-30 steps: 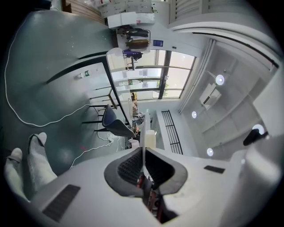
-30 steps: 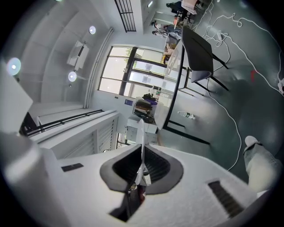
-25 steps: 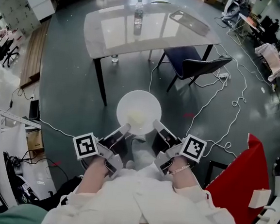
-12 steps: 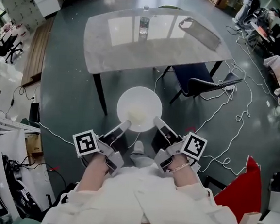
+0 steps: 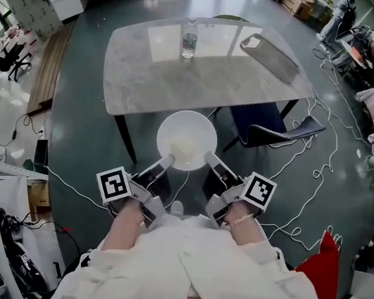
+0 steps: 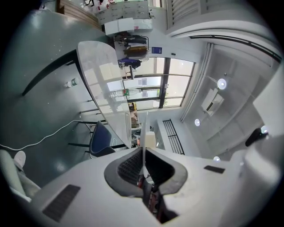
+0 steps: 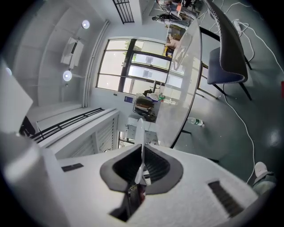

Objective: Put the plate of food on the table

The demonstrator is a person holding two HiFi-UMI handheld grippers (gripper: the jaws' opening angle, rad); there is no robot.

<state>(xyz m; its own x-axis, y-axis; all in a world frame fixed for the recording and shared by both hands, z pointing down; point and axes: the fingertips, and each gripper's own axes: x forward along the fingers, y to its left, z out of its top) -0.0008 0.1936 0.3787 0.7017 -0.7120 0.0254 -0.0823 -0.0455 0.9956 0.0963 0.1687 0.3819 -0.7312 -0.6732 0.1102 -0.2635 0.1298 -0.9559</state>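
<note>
A white plate (image 5: 187, 136) with a pale heap of food (image 5: 184, 149) hangs in the air, just short of the near edge of the grey marble table (image 5: 160, 78). My left gripper (image 5: 167, 159) is shut on the plate's near-left rim. On the near-right rim my right gripper (image 5: 209, 158) is shut too. In the left gripper view the plate's rim (image 6: 144, 128) shows edge-on as a thin white line between the pads. The right gripper view shows that rim (image 7: 140, 133) pinched the same way.
A water bottle (image 5: 189, 45) and a flat metal tray (image 5: 270, 56) rest on the table's far part. A dark blue chair (image 5: 270, 127) stands at the table's right corner. Cables (image 5: 317, 150) trail over the floor to the right. Another bottle (image 7: 195, 122) lies under the table.
The table has drawn nearer in the head view, and the plate now reaches its near edge. Both grippers keep the same hold on the plate.
</note>
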